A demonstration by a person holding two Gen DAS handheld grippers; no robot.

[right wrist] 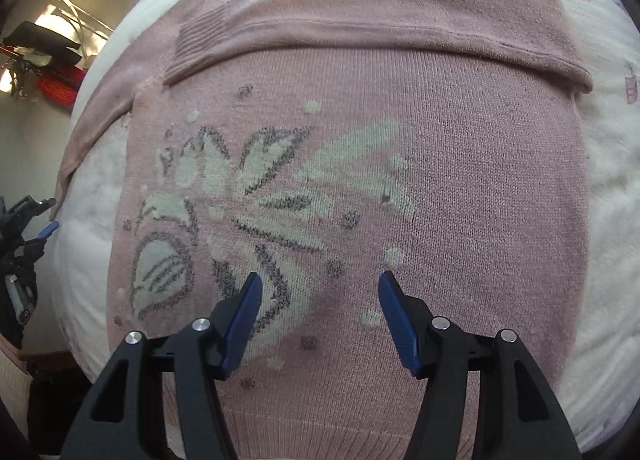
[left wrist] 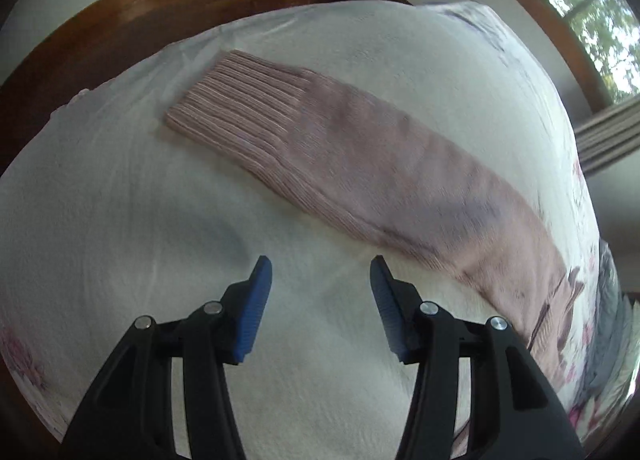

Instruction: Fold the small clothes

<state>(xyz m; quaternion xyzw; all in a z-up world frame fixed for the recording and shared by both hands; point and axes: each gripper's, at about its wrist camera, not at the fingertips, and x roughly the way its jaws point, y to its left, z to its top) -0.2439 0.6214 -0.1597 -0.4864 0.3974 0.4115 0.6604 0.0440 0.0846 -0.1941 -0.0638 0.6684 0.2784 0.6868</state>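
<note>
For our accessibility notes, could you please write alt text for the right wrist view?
A pink knitted sweater with a pale flower motif lies flat on a white bed cover, one sleeve folded across its chest. The right gripper hovers above it, jaws open and empty.

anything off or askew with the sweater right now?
One asymmetry only: the sweater has one sleeve folded across the chest, while the other sleeve lies stretched out flat on the white bedspread. No damage or spills visible.
</note>
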